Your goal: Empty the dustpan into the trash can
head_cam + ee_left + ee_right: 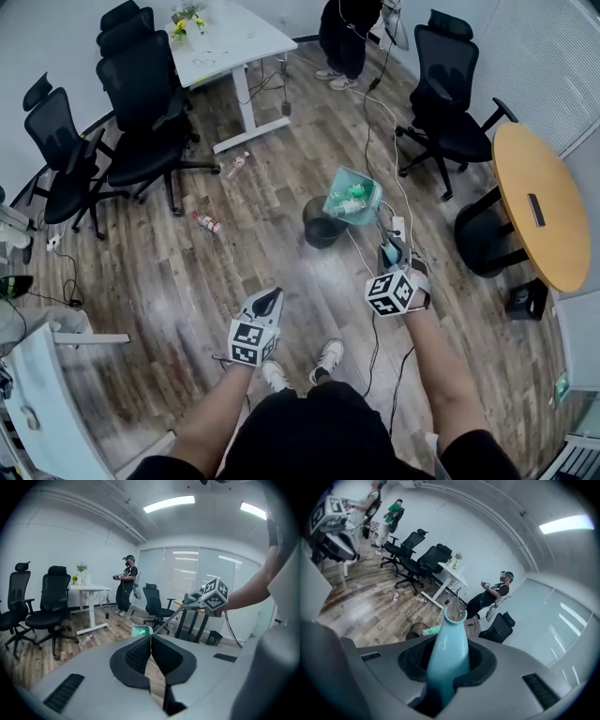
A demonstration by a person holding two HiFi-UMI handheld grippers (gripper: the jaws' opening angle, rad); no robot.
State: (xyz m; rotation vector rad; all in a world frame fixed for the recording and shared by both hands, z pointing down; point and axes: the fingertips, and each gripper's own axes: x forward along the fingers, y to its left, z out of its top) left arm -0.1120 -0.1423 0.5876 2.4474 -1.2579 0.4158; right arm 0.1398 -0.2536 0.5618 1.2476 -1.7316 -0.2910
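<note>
Head view: right arm outstretched, right gripper (394, 259) pinching handle (388, 250); dustpan (352, 197) at its 11 o'clock, tilted over trash can (319, 230). Left gripper view: left gripper (151, 645) pressed together, empty. Right gripper view: jaws clamp handle, can at 10 o'clock.

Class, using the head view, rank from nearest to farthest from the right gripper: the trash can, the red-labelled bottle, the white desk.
1. Trash can, just ahead of the right gripper, by the dustpan.
2. Red-labelled bottle, on the floor further left.
3. White desk, far back at upper left.
</note>
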